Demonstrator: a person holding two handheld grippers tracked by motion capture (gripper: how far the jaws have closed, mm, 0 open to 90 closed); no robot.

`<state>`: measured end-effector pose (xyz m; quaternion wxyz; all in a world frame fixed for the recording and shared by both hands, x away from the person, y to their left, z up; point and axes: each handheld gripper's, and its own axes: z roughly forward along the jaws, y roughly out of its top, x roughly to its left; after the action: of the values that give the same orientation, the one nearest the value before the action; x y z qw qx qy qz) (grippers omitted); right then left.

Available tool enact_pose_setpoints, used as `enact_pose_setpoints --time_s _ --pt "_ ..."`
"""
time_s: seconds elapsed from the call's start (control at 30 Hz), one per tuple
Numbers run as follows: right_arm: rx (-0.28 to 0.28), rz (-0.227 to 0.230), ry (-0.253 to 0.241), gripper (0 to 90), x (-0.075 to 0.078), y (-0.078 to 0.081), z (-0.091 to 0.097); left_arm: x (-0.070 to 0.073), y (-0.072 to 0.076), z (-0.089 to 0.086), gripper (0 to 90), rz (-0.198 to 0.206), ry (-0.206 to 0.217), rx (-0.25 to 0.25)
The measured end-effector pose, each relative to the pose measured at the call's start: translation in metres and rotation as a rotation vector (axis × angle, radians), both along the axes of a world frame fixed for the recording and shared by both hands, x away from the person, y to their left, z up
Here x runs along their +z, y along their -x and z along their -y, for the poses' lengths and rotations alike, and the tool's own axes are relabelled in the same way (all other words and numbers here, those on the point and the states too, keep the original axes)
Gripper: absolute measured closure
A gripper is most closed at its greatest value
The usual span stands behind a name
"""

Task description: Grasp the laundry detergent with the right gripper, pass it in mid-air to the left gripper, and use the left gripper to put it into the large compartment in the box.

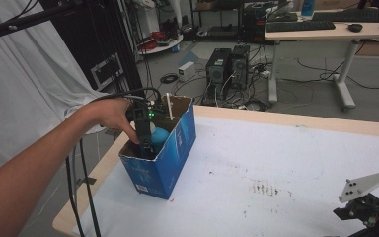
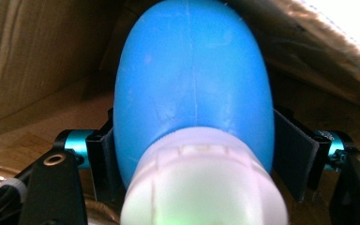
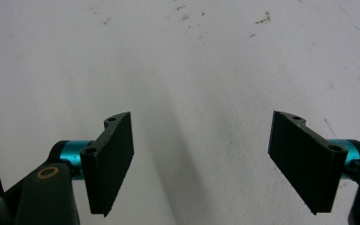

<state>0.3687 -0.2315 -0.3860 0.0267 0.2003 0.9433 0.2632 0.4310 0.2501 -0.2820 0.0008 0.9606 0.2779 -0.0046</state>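
A: So, where is the blue bottle (image 2: 192, 79)?

B: Inside the open blue cardboard box (image 1: 170, 158), at the near-left part of the table (image 1: 276, 163). In the left gripper view it is close up: a rounded blue body with a white ribbed cap (image 2: 204, 183) toward the camera, brown cardboard walls around it.

A: Is it held?

B: Yes. The left tongs (image 2: 194, 154) are clenched on it, one black jaw pressed against each side of the blue body, just above the cap. In the high view the left hand (image 1: 109, 114) reaches down into the box from the left, and a bit of blue shows beside the black gripper body, where a small green light glows.

A: Anything else in the box?

B: A thin white stick (image 1: 170, 106) rises from it at the far side. What it belongs to, I cannot tell.

A: And the right tongs (image 3: 201, 164)?

B: Released, the jaws wide apart with nothing between them, over the bare white table surface with a few dark specks. In the high view that gripper sits at the near-right corner, its grey three-cornered plate (image 1: 367, 185) on top, well apart from the box.

A: Beyond the table?

B: Floor with computer towers (image 1: 227, 66) and cables, a desk with keyboards (image 1: 301, 25) far right, white curtain (image 1: 24, 84) at left.
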Motion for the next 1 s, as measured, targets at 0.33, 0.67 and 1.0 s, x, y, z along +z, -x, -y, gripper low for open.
enact_pose_setpoints --time_s 0.33,0.67,1.0 --pt "0.005 0.004 -0.004 22.2 0.001 0.001 -0.001 0.014 0.0 0.0 25.0 0.009 -0.001 0.003" --pt "0.01 0.01 -0.01 22.2 0.004 0.001 0.0 0.041 0.004 0.009 19.3 0.026 -0.01 -0.012" --pt "0.012 0.023 -0.013 22.1 0.011 0.003 0.001 0.074 0.009 0.023 12.1 0.063 -0.019 -0.035"
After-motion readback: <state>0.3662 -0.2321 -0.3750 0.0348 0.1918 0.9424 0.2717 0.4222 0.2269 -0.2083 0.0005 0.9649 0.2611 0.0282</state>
